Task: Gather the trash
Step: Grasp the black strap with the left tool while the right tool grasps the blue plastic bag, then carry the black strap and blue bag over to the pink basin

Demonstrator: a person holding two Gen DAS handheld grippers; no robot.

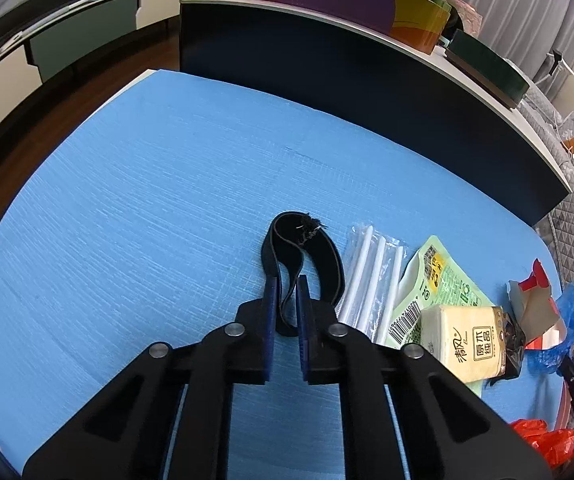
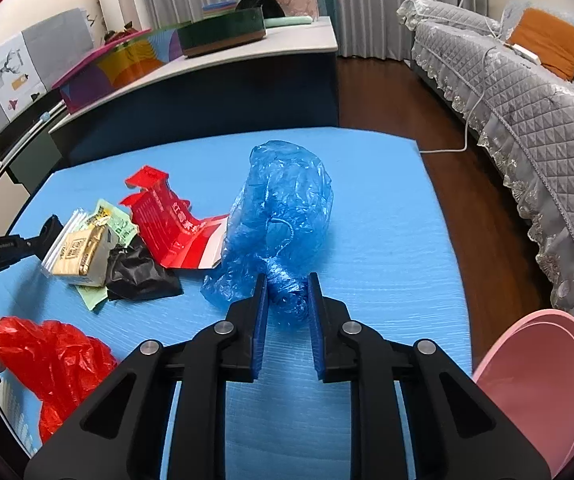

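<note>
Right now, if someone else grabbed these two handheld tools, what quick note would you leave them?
Left gripper: closed on the black elastic strap.
Right gripper: pinching the crumpled blue plastic bag.
On the blue mat: red cardboard box, yellow tissue pack, black wrapper, green packet, wrapped white straws, red plastic bag.
Done: nothing visibly collected.
Left: everything. Pink basin at the mat's right edge may be the bin.

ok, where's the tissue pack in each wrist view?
Left wrist: tissue pack at lower right, lying on the green wrapper, right of the left hand-held gripper.
Right wrist: tissue pack at mid left, left of the black wrapper.
Shared landmark: the red carton, behind the pack in both views.
</note>
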